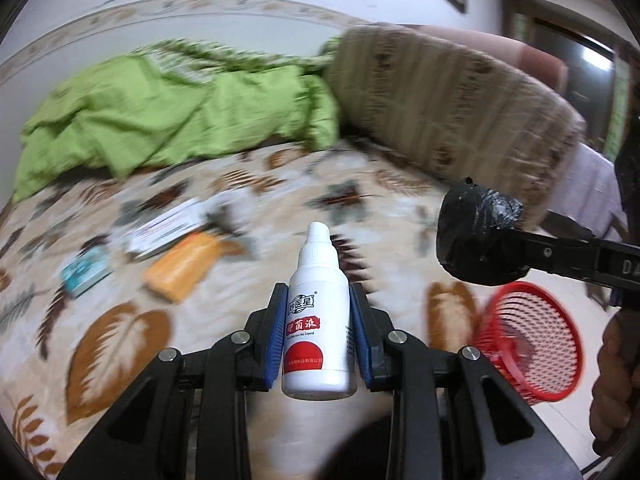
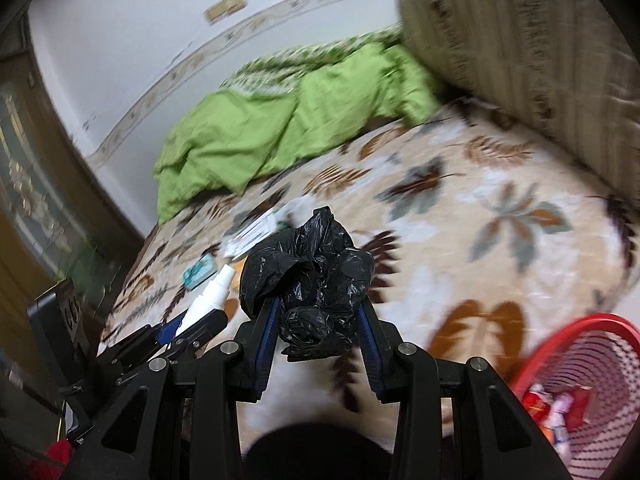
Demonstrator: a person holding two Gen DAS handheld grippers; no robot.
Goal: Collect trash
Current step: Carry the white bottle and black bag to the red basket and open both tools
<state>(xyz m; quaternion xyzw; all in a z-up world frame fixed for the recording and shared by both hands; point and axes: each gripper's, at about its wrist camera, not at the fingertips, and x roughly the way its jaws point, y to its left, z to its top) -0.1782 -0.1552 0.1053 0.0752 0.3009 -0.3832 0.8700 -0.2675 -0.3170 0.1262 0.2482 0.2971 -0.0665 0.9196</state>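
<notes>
Both grippers carry loads above the leaf-print bedspread [image 1: 132, 332]. We hold the left gripper [image 1: 318, 338] clamped on a white dropper bottle [image 1: 319, 320], pads at mid-body beside its label, bottle upright. It looks rigid, light and smooth, so we judge the mid-body grip safest; the narrow nozzle would slip. Right of the bottle, we hold the right gripper [image 2: 318, 322] closed on a crumpled black plastic bag [image 2: 310, 276]. The bag is soft, near weightless and compressible; we judge the dense knotted wad the best purchase. Further right of the bottle, the red mesh basket [image 1: 532, 344] stands, already containing wrappers.
</notes>
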